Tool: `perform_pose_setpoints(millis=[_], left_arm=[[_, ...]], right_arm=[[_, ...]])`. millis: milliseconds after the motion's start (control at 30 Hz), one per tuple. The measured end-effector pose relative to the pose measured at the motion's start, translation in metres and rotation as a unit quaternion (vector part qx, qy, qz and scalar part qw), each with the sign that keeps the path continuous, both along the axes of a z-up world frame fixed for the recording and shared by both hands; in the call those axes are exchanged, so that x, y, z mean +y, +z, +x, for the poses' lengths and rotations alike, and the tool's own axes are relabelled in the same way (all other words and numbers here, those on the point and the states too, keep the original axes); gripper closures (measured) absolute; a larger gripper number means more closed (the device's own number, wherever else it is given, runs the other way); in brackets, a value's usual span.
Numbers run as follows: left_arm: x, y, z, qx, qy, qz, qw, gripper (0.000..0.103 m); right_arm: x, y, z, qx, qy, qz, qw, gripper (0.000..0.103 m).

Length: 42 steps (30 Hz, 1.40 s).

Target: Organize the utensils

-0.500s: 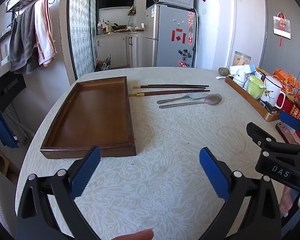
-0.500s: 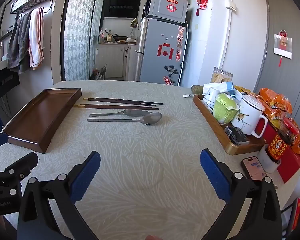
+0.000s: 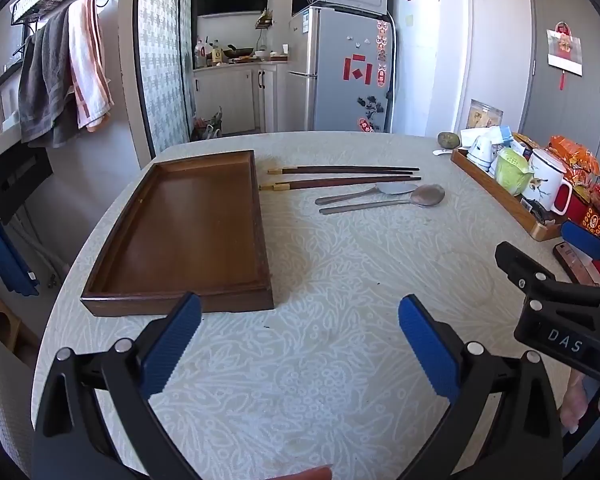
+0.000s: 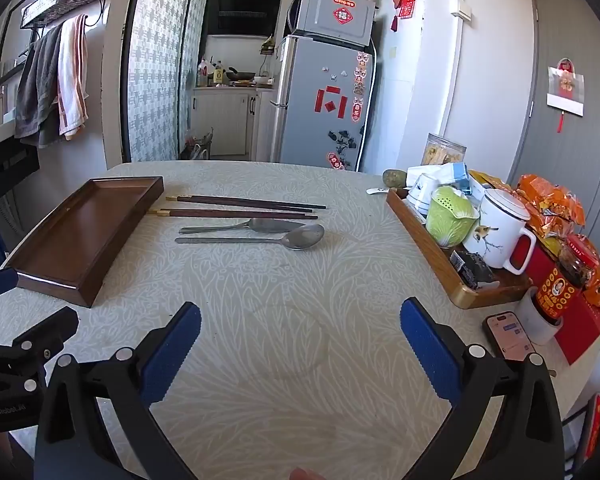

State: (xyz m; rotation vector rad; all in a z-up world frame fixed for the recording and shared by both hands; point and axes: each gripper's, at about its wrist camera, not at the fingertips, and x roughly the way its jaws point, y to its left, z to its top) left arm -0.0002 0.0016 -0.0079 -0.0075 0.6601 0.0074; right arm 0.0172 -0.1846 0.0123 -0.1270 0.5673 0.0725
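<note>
Both grippers, left gripper (image 3: 300, 336) and right gripper (image 4: 300, 336), are holding fingers wide and empty; the spoons (image 4: 256, 236) lying flat ahead are risking slipping when pinched.

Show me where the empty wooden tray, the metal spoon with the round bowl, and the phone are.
wooden tray (image 3: 188, 220), left wrist view, bare floor of the tray.
round-bowled spoon (image 4: 304, 237), right wrist view, its bowl.
phone (image 4: 508, 335), right wrist view, lit screen.

Daylit white-walled kitchen; a grey fridge (image 4: 320, 104) stands behind the table (image 4: 284, 320); towels (image 4: 52, 80) hang far left of it; grey door (image 4: 572, 80) right.
</note>
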Motion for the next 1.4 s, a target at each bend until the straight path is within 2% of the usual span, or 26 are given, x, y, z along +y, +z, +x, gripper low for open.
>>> perform_pose_setpoints(millis=[467,1400], left_arm=[[-0.0012,0.0047,0.0008,0.009,0.0,-0.001,1.0,0.002],[0.0026,0.0082,0.0007,0.002,0.013,0.004,0.9999,0.002]], right_arm=[[0.0003,0.0002,0.0003,0.001,0.0,0.0,1.0,0.002],[-0.0049,-0.0021,-0.0017,0.004,0.002,0.004,1.0,0.002]])
